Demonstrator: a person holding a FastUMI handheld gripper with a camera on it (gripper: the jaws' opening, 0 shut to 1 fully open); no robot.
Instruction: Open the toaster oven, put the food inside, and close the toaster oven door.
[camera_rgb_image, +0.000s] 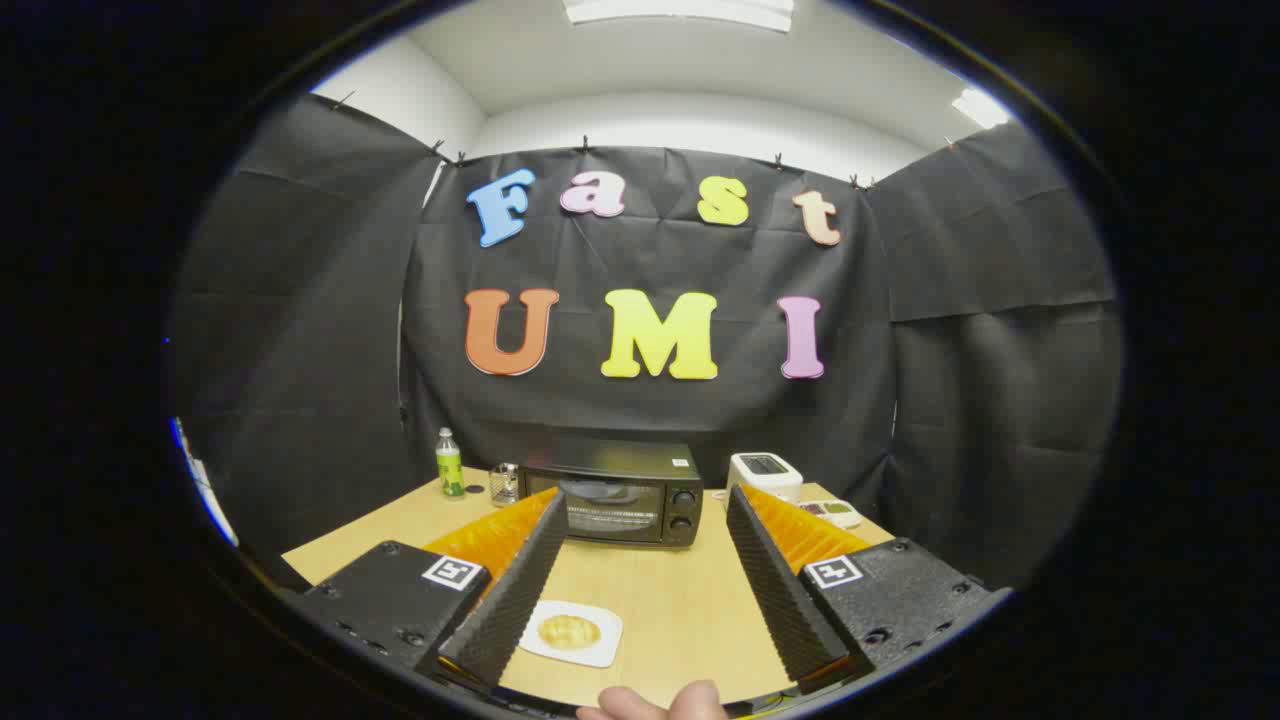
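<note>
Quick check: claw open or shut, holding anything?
Claw: open, holding nothing; the plate with food sits on the table between its fingers, the toaster oven beyond.

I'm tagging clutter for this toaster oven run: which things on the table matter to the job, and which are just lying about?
For the job:
black toaster oven, door shut
golden bun on a white square plate, between the fingers
gripper, open, holding nothing

Lying about:
clear bottle with a green label
small glass jar
white pop-up toaster
small white device beside it
</note>
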